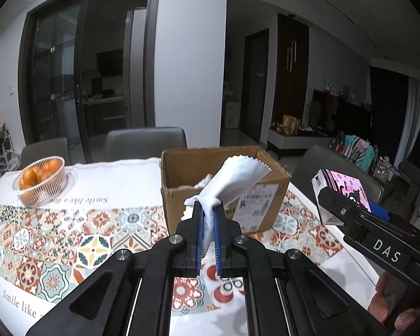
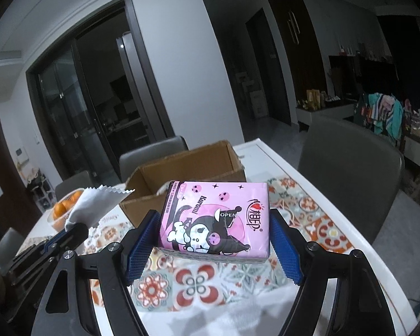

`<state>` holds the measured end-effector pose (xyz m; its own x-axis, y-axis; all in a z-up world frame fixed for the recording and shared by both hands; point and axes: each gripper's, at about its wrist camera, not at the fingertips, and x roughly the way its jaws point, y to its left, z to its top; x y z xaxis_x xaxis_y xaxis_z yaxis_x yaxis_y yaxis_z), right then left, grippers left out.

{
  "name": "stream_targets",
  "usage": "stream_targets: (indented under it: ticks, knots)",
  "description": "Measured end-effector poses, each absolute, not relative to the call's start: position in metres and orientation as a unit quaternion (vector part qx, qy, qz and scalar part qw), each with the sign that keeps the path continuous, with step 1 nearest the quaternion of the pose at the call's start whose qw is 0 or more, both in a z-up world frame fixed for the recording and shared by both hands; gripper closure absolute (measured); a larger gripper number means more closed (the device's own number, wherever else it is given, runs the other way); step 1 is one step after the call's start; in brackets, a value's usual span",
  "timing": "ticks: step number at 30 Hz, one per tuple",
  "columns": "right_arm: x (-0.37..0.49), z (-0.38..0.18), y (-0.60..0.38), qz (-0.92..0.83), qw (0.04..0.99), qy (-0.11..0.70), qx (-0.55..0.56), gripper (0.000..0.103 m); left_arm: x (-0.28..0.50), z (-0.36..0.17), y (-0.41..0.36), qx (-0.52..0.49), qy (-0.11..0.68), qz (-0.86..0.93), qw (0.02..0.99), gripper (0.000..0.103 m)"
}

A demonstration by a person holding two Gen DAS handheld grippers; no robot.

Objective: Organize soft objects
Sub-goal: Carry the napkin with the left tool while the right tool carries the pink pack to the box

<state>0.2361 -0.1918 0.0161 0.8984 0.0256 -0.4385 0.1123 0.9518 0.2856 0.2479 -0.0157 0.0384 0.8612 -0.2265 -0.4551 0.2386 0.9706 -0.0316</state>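
Black grippers, blue ribbed fingers [image 2: 142, 240], silver screws, "DAS" label [image 1: 387, 249]

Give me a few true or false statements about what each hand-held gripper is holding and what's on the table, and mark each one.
1. The left hand-held gripper is shut on a white cloth. True.
2. The right hand-held gripper holds a blue tissue pack. False: the tissue pack is pink.
3. The cardboard box is closed with tape. False: its top is open.
4. A basket of oranges sits on the table. True.
5. The tissue pack lies inside the box. False: it is held in front of it.
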Motion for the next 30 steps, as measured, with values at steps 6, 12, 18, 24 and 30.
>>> stream_targets:
  ticks: [6, 12, 18, 24, 30]
  knots:
    - [0.251, 0.026, -0.193, -0.017, 0.967, 0.206, 0.146, 0.025, 0.259, 0.051, -0.015, 0.016, 0.212, -0.116, 0.970, 0.094]
    - [0.265, 0.036, -0.192, -0.014, 0.972, 0.189, 0.139, 0.025, 0.274, 0.060, -0.014, 0.016, 0.198, -0.114, 0.973, 0.094]
    - [0.282, 0.044, -0.190, -0.010, 0.975, 0.179, 0.131, 0.025, 0.292, 0.064, -0.012, 0.015, 0.188, -0.113, 0.976, 0.094]
    - [0.302, 0.047, -0.187, -0.001, 0.978, 0.172, 0.115, 0.025, 0.313, 0.061, -0.012, 0.016, 0.187, -0.111, 0.976, 0.094]
    - [0.325, 0.043, -0.187, 0.005, 0.978, 0.176, 0.109, 0.025, 0.336, 0.053, -0.017, 0.020, 0.195, -0.113, 0.974, 0.094]
